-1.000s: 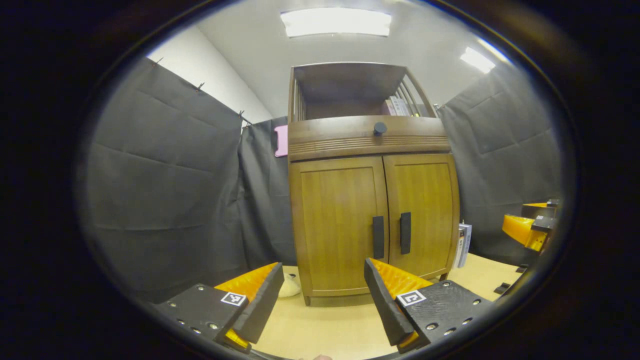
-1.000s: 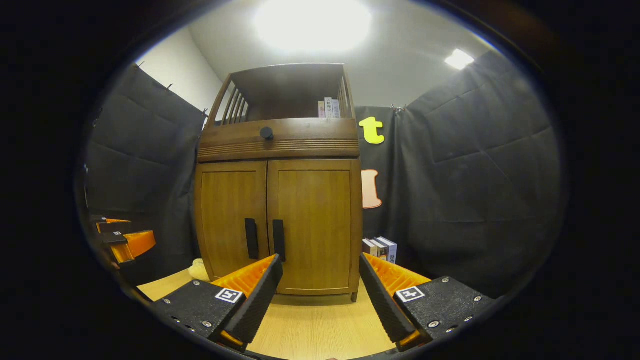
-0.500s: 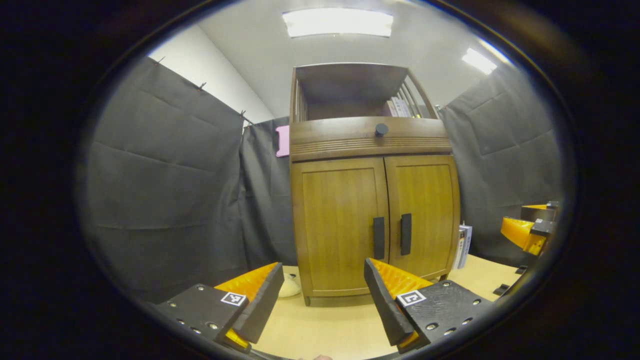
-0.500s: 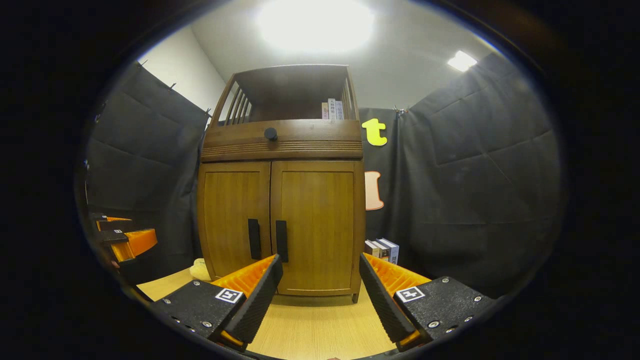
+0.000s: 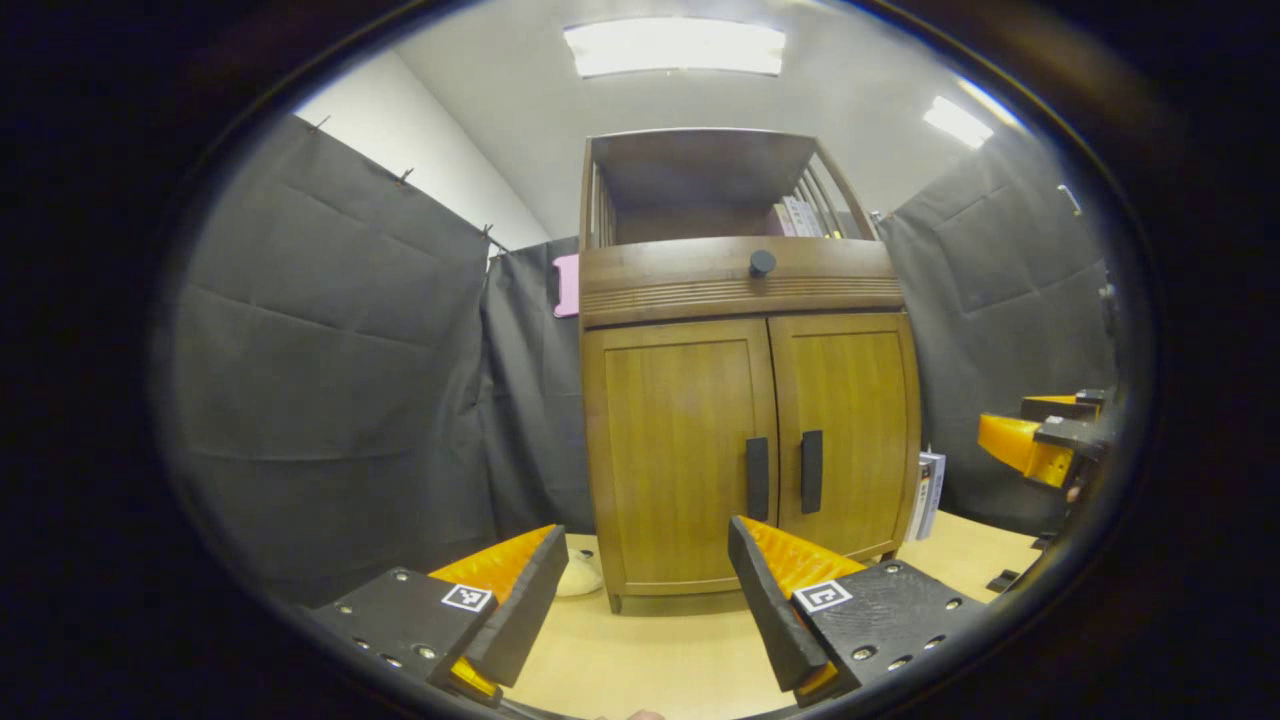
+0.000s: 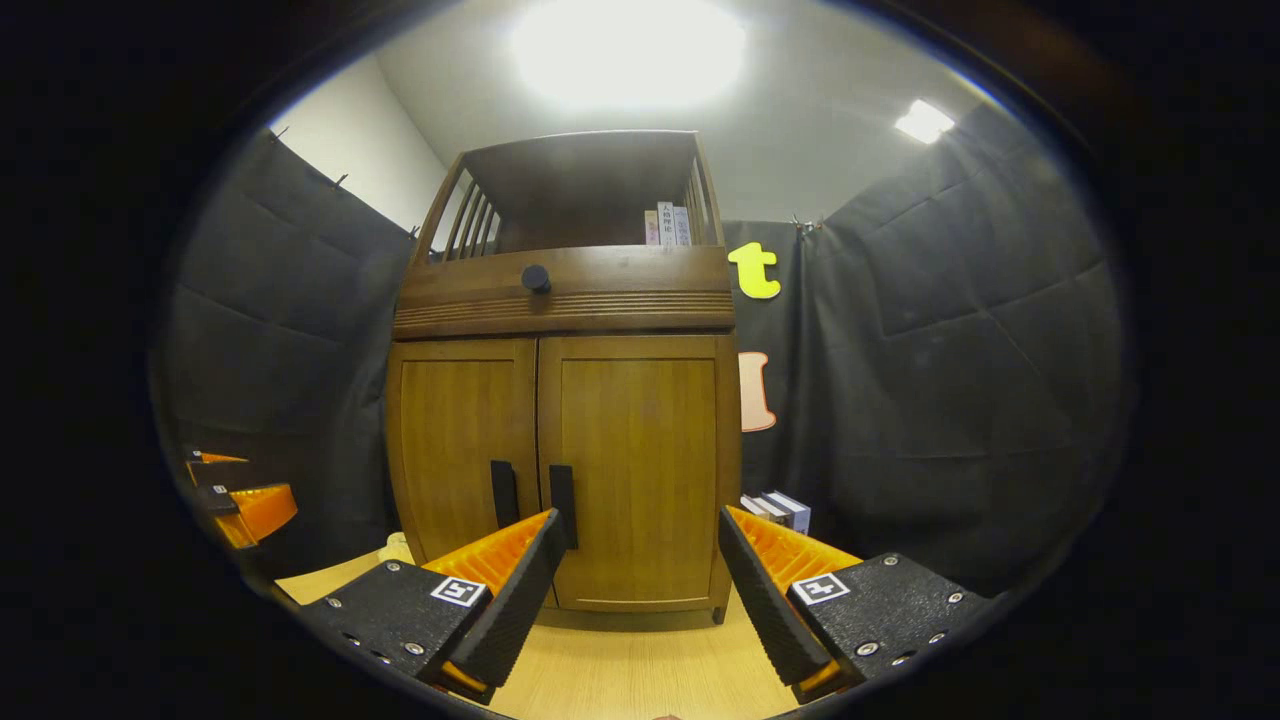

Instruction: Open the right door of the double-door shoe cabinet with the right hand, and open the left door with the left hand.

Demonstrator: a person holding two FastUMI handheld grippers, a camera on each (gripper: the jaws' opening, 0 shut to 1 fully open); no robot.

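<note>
Shoe cabinet (image 5: pixel 745 400) stands upright on the light wooden desk (image 5: pixel 650 650) against the black cloth wall, and both of its doors are closed. In the left gripper view the left door (image 5: pixel 680 450) and the right door (image 5: pixel 845 430) meet at the middle, each with a dark vertical handle beside the seam: the left handle (image 5: pixel 757 478) and the right handle (image 5: pixel 811 471). Above the doors runs a wooden band with a round dark knob (image 5: pixel 762 262), and over that an open shelf with slatted sides holds a few books (image 5: pixel 797 216).

The left gripper (image 5: pixel 640 590) hangs in front of the cabinet, well apart from it, with its fingers spread wide and nothing between them. Far off at the right edge of that view the right gripper (image 5: pixel 1040 450) shows, held at about the height of the handles.

In the right gripper view the right gripper (image 6: pixel 635 575) faces the right door (image 6: pixel 640 470) with its fingers wide apart and touching nothing; the right handle (image 6: pixel 564 505) sits just above its left finger. The left gripper (image 6: pixel 245 500) appears at the far left edge.

A small stack of books (image 6: pixel 780 510) stands on the desk just beside the cabinet's right side, and a pale rounded object (image 5: pixel 580 575) lies near its left front foot.
</note>
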